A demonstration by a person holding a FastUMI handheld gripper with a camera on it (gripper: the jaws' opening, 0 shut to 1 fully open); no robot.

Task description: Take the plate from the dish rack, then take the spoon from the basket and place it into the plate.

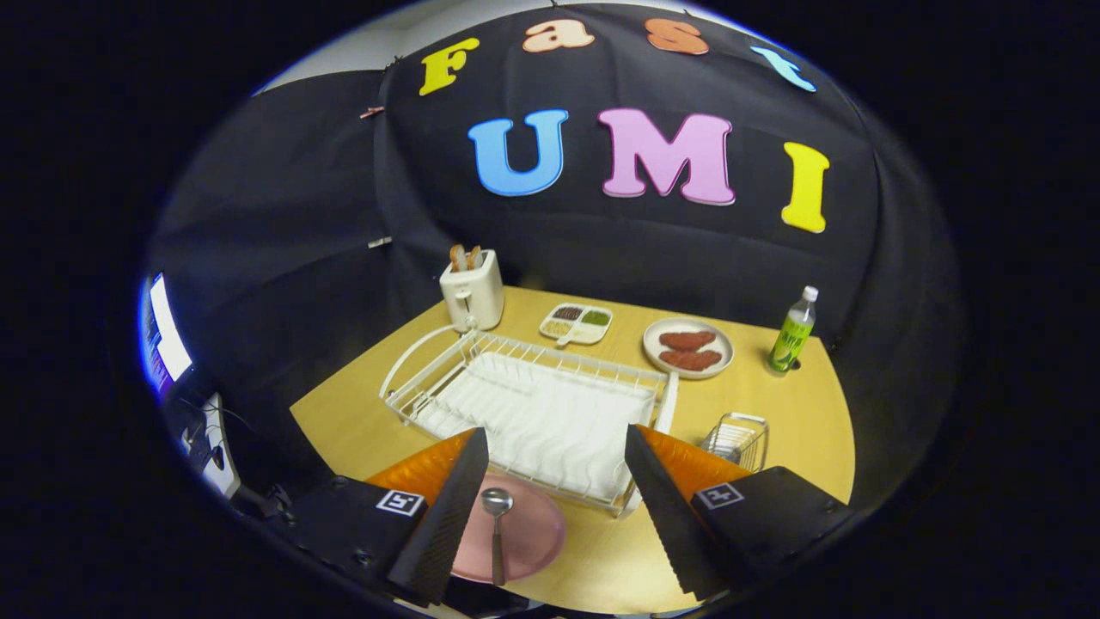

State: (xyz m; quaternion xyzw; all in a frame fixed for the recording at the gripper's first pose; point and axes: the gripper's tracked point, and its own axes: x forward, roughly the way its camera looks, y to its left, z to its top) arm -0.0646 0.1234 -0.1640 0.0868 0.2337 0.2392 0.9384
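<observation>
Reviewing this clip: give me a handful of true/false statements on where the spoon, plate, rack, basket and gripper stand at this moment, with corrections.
1. The spoon lies on the pink plate. True.
2. The pink plate stands in the dish rack. False: it lies flat on the table, in front of the rack.
3. The gripper is shut on the spoon. False: its fingers are spread wide and hold nothing.
4. The wire basket sits beside the rack. True.
5. The toaster stands beyond the rack. True.
6. The bottle lies in the basket. False: it stands upright near the table's far edge.
</observation>
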